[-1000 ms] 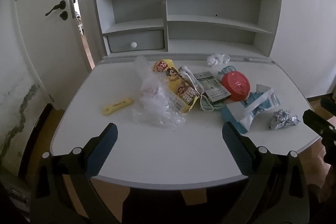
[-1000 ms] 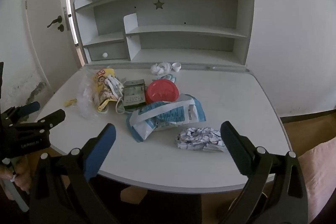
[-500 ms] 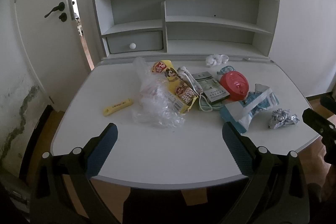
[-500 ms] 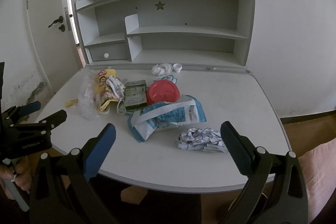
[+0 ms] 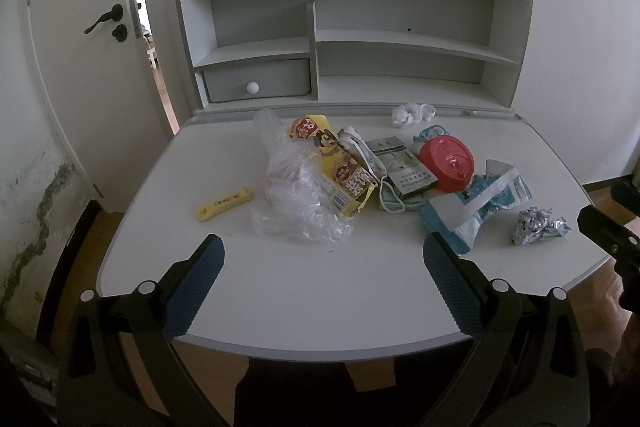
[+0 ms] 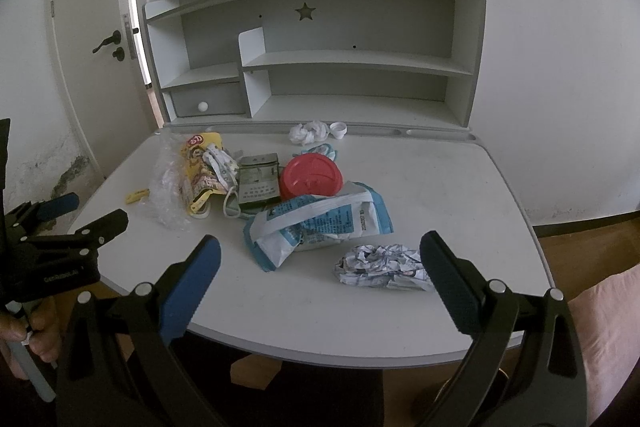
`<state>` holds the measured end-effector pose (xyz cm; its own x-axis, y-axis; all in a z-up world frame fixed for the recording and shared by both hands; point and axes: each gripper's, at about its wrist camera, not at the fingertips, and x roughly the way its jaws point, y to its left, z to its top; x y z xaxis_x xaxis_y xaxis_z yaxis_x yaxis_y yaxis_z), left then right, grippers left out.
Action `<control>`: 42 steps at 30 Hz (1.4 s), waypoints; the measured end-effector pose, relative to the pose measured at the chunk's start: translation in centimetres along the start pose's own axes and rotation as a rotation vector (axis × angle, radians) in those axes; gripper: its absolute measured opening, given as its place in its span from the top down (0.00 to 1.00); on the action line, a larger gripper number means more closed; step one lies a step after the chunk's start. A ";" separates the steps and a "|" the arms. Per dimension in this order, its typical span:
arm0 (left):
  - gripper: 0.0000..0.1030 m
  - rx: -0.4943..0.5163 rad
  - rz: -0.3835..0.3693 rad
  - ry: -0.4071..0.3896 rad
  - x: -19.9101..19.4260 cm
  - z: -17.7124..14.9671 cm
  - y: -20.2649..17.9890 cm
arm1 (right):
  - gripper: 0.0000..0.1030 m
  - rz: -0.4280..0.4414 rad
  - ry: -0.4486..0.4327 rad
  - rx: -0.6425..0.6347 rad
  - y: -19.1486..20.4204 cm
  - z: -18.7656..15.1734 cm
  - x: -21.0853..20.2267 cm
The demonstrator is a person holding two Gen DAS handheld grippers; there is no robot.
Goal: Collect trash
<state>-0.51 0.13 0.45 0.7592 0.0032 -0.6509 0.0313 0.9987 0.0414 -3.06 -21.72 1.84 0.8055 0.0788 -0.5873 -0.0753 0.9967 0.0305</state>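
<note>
White desk (image 5: 320, 291) w/ crumpled trash pile (image 5: 360, 179); both grippers' fingers spread wide, empty.

Scattered across the white table (image 5: 304, 291): a crumpled clear plastic bag (image 5: 298, 199) lying left of centre, partly overlapping a yellow snack wrapper (image 5: 340, 167) with a cartoon dog. Just left of the bag, apart from it, a small yellow stick-shaped wrapper (image 5: 224, 205) lying flat. Beside the snack wrapper, a grey-green cigarette pack (image 5: 402, 165) resting on a crumpled face mask (image 5: 394, 201). Next right, a round red lid (image 5: 448, 163), top side up. In front of it, a torn blue-and-white package (image 6: 320, 223), flattened and open. Nearest the right edge, a crumpled silvery printed wrapper (image 6: 382, 267). Toward the back, a wad of white tissue (image 6: 308, 133) with a small white cap (image 6: 338, 129) just beside it.
</note>
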 end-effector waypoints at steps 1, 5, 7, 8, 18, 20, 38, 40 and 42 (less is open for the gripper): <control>0.06 -0.001 0.000 -0.001 0.0 0.0 0.0 | 0.07 0.000 0.000 0.001 0.0 0.0 -0.1; 0.06 -0.001 0.001 -0.001 0.0 0.0 0.0 | 0.07 0.000 0.000 -0.001 0.0 0.0 0.0; 0.06 0.002 0.000 0.000 0.0 0.0 -0.1 | 0.07 -0.001 0.000 -0.002 0.0 0.0 0.0; 0.06 0.002 0.001 -0.001 0.0 0.0 0.0 | 0.07 0.000 0.000 -0.001 0.0 0.0 0.0; 0.06 0.004 -0.003 0.001 -0.1 0.0 -0.1 | 0.07 -0.001 0.000 -0.002 0.0 0.1 0.0; 0.06 0.006 -0.004 0.002 -0.1 0.0 -0.2 | 0.07 -0.002 0.001 -0.002 0.0 0.1 0.0; 0.06 0.008 -0.005 0.004 -0.1 -0.1 -0.3 | 0.07 -0.001 0.001 -0.003 0.1 0.1 0.0; 0.06 0.009 -0.006 0.004 0.0 -0.1 -0.3 | 0.07 -0.001 0.000 -0.003 0.1 0.1 -0.1; 0.06 0.011 -0.007 0.006 0.0 -0.2 -0.3 | 0.07 -0.002 0.000 -0.002 0.0 0.1 0.0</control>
<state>-0.64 -0.18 0.32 0.7552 -0.0037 -0.6555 0.0442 0.9980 0.0454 -3.03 -21.70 1.89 0.8055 0.0769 -0.5876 -0.0752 0.9968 0.0274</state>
